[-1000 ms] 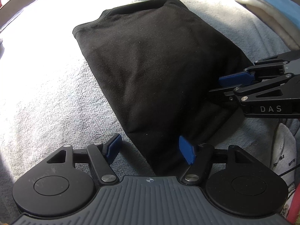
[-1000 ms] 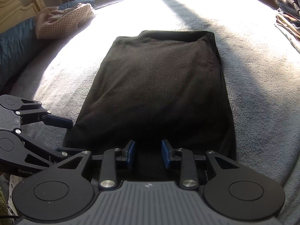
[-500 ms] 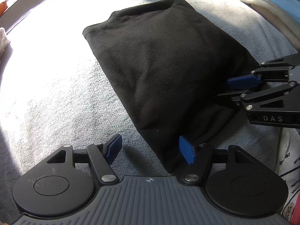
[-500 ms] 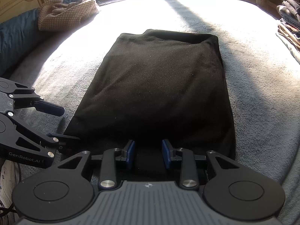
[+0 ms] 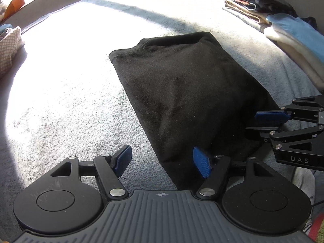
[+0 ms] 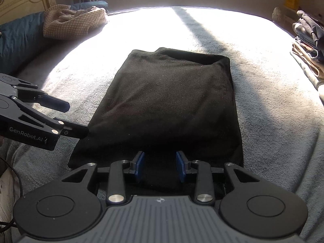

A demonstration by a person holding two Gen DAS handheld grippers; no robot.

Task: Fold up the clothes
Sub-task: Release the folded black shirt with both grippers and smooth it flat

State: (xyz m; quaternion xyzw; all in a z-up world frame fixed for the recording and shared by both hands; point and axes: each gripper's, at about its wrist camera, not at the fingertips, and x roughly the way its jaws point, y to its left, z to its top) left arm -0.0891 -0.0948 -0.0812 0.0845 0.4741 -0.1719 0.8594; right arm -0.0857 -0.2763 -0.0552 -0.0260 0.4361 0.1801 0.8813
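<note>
A black garment [image 5: 182,93] [image 6: 172,101] lies folded into a long rectangle on the pale grey bed cover [image 5: 70,81]. My left gripper [image 5: 162,154] is open just above the garment's near left corner; the right pad is over the cloth and the left pad over bare cover. In the right wrist view the left gripper [image 6: 76,119] shows at the left, beside the garment's edge. My right gripper [image 6: 160,158] hovers at the near hem with its pads apart, black cloth showing below the gap. From the side, the right gripper [image 5: 253,123] sits at the garment's near right corner.
A stack of folded clothes [image 5: 283,30] [image 6: 307,40] lines the bed's right side. A crumpled checked cloth [image 6: 75,22] and blue bedding [image 6: 20,40] lie at the far left. A headboard and a window sill stand behind the bed.
Both grippers have drawn back and risen a little, so the garment looks smaller and more of the bed shows. The garment keeps its shape and place.
</note>
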